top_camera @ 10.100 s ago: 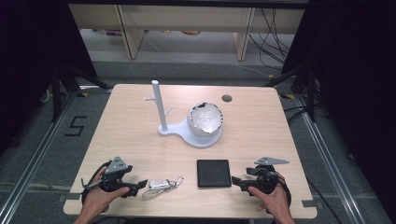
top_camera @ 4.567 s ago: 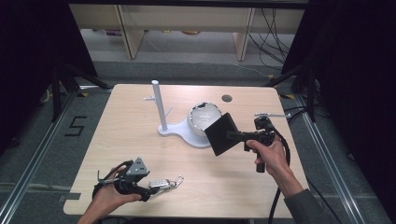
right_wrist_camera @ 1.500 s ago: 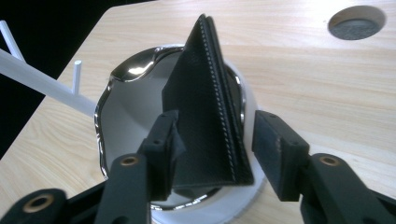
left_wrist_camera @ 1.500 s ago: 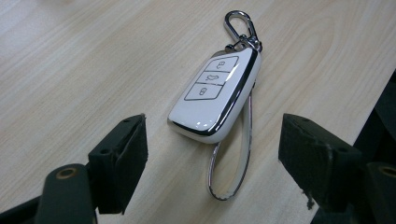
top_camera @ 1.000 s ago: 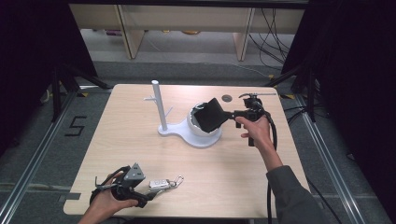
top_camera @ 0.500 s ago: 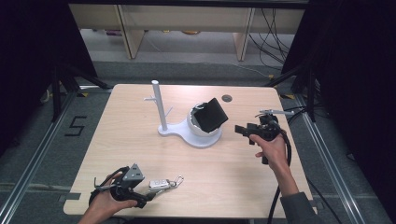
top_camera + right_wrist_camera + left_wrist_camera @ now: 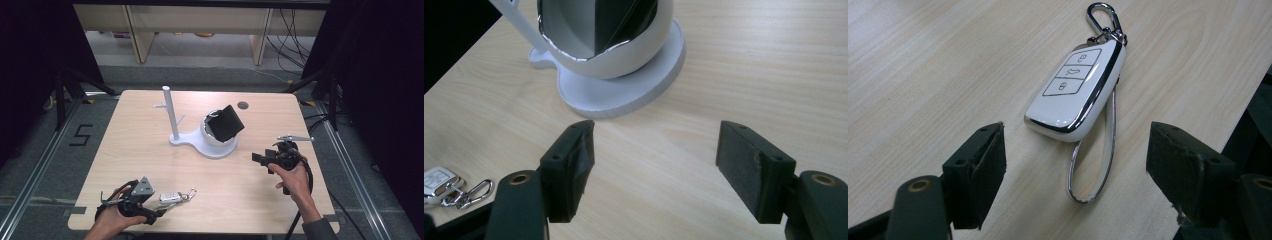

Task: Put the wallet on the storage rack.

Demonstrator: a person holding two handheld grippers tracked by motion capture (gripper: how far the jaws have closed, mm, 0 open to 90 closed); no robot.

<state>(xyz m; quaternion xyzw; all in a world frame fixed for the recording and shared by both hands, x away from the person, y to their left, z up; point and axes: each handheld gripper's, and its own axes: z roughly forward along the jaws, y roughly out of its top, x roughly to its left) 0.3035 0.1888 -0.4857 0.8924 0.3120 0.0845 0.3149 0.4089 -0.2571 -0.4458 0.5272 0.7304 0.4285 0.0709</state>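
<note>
Overhead, a pale wood-grain table (image 7: 150,150) stands on grey carpet between dark curtains, with shelving and loose cables along the far wall. Near its middle a white stand (image 7: 200,141) carries an upright post and a bowl, and a black wallet (image 7: 226,123) sits tilted in the bowl (image 7: 219,141), one corner above the rim. A small dark round inset (image 7: 243,105) marks the far edge.

The right gripper (image 7: 264,161) hovers right of the stand; its jaws have just been opening and gape with nothing between them. The left gripper (image 7: 159,212), at the near left corner, is spread wide before a white key fob (image 7: 170,197).

The left gripper view adds the key fob's (image 7: 1075,90) three buttons, carabiner and wrist loop. The right gripper view shows the wallet (image 7: 621,20) inside the bowl's glossy wall.
</note>
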